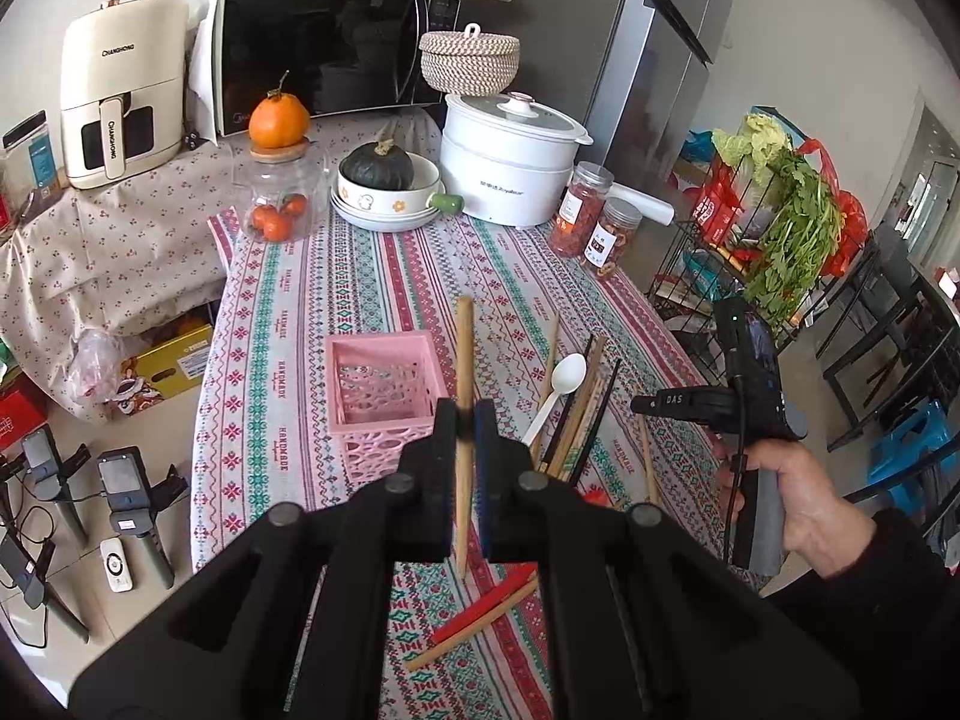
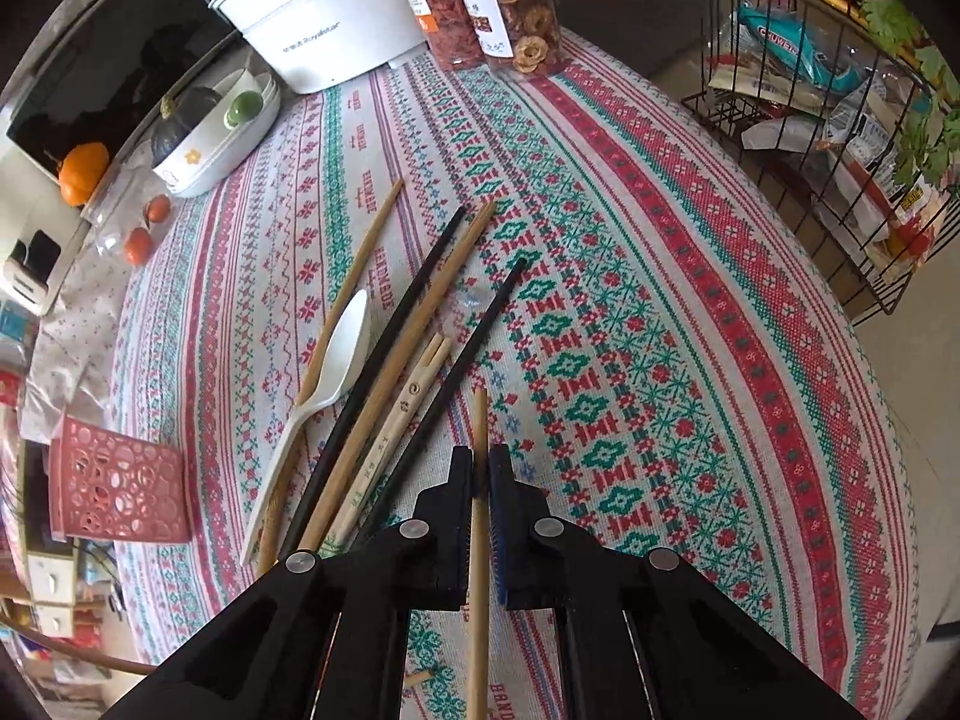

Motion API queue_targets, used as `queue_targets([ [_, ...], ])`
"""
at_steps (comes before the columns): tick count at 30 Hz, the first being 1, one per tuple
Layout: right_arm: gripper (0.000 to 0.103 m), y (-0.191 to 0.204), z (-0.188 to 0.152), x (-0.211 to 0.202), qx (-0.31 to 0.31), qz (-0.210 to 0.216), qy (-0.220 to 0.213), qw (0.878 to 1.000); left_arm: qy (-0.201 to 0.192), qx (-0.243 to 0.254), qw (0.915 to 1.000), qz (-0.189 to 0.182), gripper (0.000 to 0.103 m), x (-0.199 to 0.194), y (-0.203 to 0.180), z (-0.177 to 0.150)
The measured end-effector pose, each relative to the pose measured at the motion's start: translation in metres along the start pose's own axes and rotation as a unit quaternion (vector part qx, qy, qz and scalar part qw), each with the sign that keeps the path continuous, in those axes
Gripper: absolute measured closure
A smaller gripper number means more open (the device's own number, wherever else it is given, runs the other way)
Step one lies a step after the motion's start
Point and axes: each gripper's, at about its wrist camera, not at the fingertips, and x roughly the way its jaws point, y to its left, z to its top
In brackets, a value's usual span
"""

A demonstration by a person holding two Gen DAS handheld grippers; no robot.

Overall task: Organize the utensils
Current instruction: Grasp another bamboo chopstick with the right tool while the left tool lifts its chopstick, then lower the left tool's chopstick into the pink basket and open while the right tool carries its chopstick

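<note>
You've got a chopstick [image 1: 463, 360] pinched in your left gripper [image 1: 465, 420], another chopstick [image 2: 479, 516] clamped in the right gripper [image 2: 480, 468], basket [image 1: 384, 384] just beside.

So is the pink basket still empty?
Appears empty: the left wrist view looks into the pink basket and shows only its bare perforated walls, no utensils inside.

The tabletop [image 1: 372, 276] is wearing a cloth striped in red, green and white with cross-stitch diamonds and flowers. A pink basket [image 1: 384, 396] with round cut-outs is standing near the left. A white spoon [image 2: 312, 414] is lying among tan and black chopsticks [image 2: 420, 324]. Each black tool is showing a blue pad, the left tool [image 1: 465, 426] and the right tool [image 2: 480, 474] alike, with a tan chopstick [image 1: 463, 420] between. Far off, an orange fruit [image 1: 279, 120] is glowing beside a dark green squash [image 1: 377, 165] in a white bowl.
</note>
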Motion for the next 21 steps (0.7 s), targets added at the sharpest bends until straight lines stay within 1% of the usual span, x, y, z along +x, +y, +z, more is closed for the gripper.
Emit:
queue_targets([
  [4, 0.098, -0.001, 0.005, -0.034, 0.006, 0.031, -0.040, 0.999, -0.018, -0.003, 0.9998, -0.001, 0.097, -0.010, 0.003, 0.005],
  [10, 0.098, 0.022, -0.011, -0.100, -0.035, 0.069, -0.111, 0.991, -0.059, -0.004, 0.9983, -0.002, 0.097, -0.030, 0.003, 0.013],
  [16, 0.098, 0.044, -0.028, -0.159, -0.083, 0.113, -0.167, 0.976, -0.105, -0.002, 0.9945, -0.003, 0.097, -0.049, 0.003, 0.020],
  [21, 0.098, 0.061, -0.035, -0.195, -0.113, 0.132, -0.216, 0.961, -0.160, -0.014, 0.9871, 0.006, 0.097, -0.062, 0.008, 0.025],
])
